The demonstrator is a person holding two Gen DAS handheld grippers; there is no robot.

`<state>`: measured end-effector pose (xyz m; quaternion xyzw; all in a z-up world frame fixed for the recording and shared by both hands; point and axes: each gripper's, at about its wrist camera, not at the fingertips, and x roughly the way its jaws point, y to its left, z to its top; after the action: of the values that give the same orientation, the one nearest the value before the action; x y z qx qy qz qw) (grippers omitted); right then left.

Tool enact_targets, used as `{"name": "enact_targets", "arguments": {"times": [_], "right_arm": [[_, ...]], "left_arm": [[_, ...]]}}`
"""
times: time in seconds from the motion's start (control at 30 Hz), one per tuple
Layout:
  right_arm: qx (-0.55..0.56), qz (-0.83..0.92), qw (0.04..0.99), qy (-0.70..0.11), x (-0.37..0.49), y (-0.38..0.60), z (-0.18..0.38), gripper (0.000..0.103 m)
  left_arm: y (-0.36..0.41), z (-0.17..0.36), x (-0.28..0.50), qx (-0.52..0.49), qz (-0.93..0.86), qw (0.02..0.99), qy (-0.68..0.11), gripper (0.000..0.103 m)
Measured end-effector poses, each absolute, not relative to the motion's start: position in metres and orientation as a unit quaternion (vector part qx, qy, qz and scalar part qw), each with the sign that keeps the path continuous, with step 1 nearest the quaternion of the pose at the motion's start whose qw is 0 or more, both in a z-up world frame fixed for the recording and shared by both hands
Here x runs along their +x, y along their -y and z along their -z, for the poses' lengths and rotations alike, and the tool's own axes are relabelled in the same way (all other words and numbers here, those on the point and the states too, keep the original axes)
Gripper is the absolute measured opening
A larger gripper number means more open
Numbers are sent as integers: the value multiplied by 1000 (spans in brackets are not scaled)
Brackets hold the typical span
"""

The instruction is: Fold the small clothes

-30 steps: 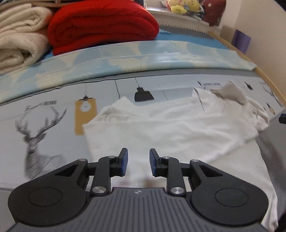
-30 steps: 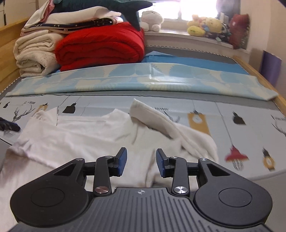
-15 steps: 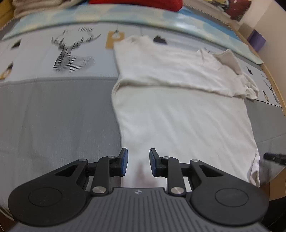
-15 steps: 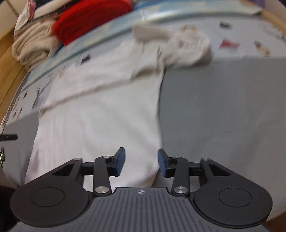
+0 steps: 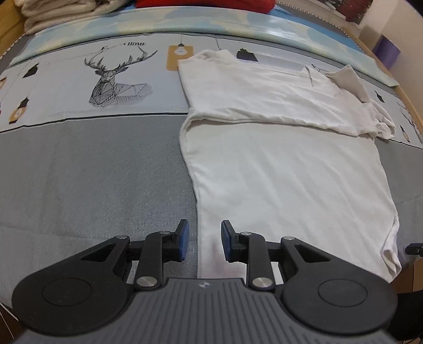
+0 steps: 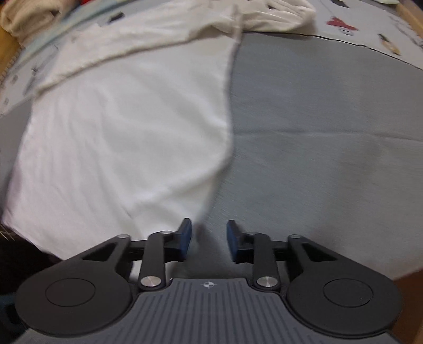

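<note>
A white T-shirt (image 5: 285, 164) lies on the bed, its top part folded down over the body, with a crumpled sleeve (image 5: 380, 119) at the far right. My left gripper (image 5: 203, 239) is open and empty, straddling the shirt's near left edge at the hem. My right gripper (image 6: 207, 238) is open and empty over the shirt's (image 6: 127, 127) near right hem corner. The right wrist view is blurred. The tip of the right gripper (image 5: 415, 248) shows at the left wrist view's right edge.
The bed cover (image 5: 92, 164) is grey near me and printed with a deer (image 5: 111, 79) and lamps farther back. Folded beige blankets (image 5: 66, 10) and a red blanket (image 5: 206, 4) lie at the far side. A wooden bed rail (image 5: 412, 105) runs along the right.
Both grippers have pulled back from the folded top part of the shirt to its near hem, one at each lower corner. Both stayed open.
</note>
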<state>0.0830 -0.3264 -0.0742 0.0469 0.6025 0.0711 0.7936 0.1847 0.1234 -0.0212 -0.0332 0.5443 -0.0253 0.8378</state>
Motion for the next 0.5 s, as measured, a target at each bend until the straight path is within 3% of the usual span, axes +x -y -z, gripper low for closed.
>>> {"name": "enact_targets", "arguments": {"times": [0.1,0.13,0.17,0.23,0.5], "right_arm": [[114,-116,811,-563,78,327,63,28],[130,-133,816,-548,77,325,61,33],[138,-140,820,-538,77,319,59,50],[129,-138,824,-534,80,304,62,73],[38,-125,810,-572,97,255,85,76]], "left_arm": [[-119,21,190,-31,31,839,-543,29],[-118,21,192,-29,33,839,-543,29],[-115,21,193,-27,35,839,-543,29],[-111,22,195,-20,40,838,-544,29],[-108,25,195,-2,40,838,-545,31]]}}
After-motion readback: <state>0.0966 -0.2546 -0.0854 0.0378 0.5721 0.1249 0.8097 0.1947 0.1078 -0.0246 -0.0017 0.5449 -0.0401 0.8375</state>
